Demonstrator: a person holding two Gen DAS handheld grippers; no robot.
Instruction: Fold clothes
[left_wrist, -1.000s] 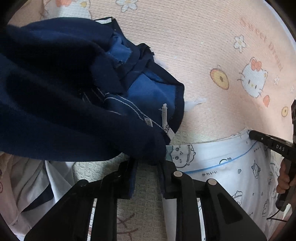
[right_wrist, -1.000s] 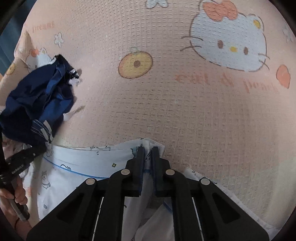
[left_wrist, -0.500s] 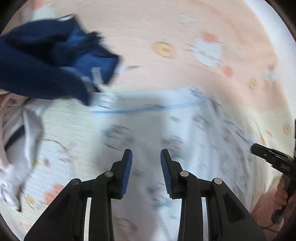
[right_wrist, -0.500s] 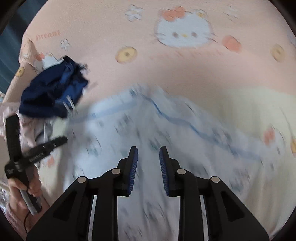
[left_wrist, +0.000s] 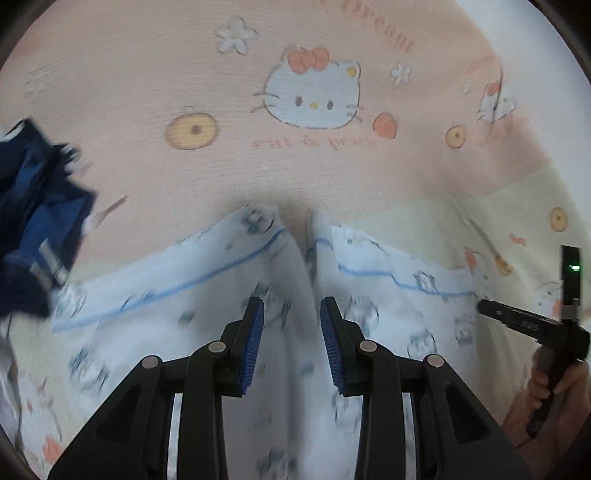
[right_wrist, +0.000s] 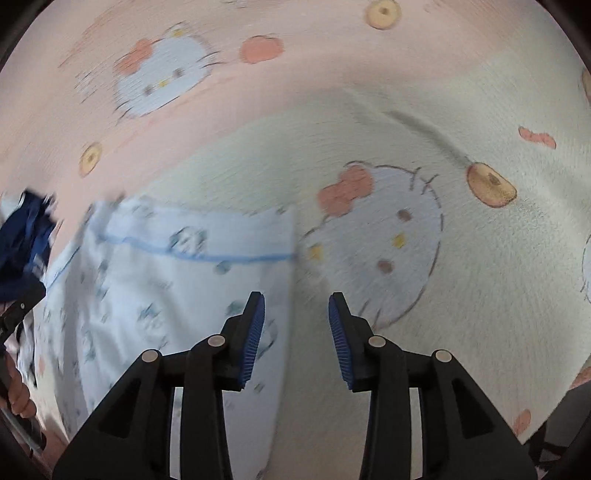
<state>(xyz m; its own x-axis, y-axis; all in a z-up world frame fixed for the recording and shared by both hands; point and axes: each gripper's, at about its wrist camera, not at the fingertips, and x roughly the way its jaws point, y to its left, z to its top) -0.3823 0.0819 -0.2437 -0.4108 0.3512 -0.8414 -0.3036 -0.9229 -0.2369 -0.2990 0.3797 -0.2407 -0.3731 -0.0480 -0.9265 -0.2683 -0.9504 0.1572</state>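
Both claws are hanging wide and empty: the left claw (left_wrist: 291, 343) is hovering over the white printed garment (left_wrist: 207, 295) spread on the bed (left_wrist: 229, 177). The right claw (right_wrist: 296, 341) is straddling that garment's right edge, its long axis running sideways between them.

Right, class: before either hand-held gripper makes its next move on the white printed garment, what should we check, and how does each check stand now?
1. Left hand-held gripper open and holding nothing: ok.
2. Right hand-held gripper open and holding nothing: ok.
3. White printed garment lying on the blanket, blue-trimmed edge away from the cameras: ok.
4. Garment smooth: not ok; in the left wrist view a ridge runs up its middle.
5. Navy garment clear of the white one: cannot tell; their edges meet at the left in the blurred left wrist view.
6. Right hand-held gripper over the garment: not ok; it straddles the garment's right edge.
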